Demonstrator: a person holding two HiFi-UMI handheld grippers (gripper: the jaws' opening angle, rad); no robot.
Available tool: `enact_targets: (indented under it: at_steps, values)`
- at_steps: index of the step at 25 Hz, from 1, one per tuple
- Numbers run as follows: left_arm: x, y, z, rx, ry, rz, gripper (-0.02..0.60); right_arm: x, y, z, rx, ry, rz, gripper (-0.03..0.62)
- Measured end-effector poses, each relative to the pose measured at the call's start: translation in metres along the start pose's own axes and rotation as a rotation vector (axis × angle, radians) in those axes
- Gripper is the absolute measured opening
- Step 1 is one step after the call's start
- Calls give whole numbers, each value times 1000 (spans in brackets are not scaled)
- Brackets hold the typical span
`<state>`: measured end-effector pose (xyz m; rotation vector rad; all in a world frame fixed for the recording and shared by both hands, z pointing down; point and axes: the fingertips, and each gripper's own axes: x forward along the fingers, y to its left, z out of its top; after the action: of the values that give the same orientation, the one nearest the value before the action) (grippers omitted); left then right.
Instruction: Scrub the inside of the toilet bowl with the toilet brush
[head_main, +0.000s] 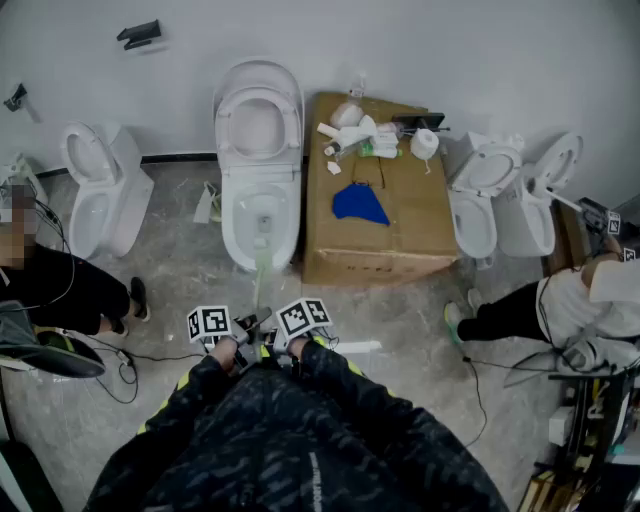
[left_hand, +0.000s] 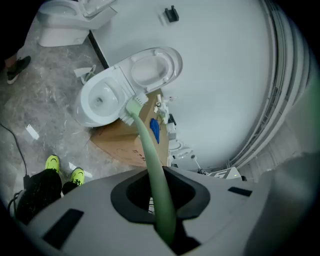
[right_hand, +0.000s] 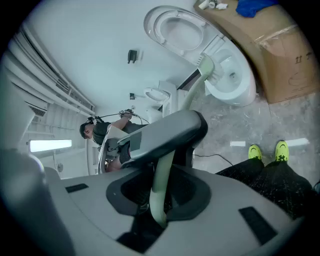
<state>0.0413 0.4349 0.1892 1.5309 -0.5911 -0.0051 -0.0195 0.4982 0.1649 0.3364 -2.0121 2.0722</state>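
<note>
Left tool (left_hand: 162, 212) and right tool (right_hand: 159, 200) both clenched on brush (head_main: 261, 268) handle. Brush head at front rim of toilet bowl (head_main: 231, 222). Step: likely starting scrub. Next: lower head inside, sweep walls.

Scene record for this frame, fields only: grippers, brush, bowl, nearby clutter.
left gripper: shut on toilet brush handle
right gripper: shut on same handle, behind left gripper
brush head: at toilet bowl front rim
lid: up
clutter: cardboard box beside toilet, blue cloth on top
</note>
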Motion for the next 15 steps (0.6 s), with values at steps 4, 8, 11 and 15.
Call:
enact_targets:
  at_steps: [4, 8, 11, 15]
  values:
    - [-6, -2, -2, -18, 6, 17, 38, 4, 2, 0, -5, -4, 0, 67]
    - [-8, 0, -1, -17, 6, 11, 38, 7, 3, -1, -7, -3, -1, 67]
    - [-11, -1, -2, -22, 11, 14, 38, 8, 4, -2, -3, -4, -3, 67]
    - [-13, 6, 2, 0, 12, -5, 38, 14, 4, -2, -1, -5, -8, 67]
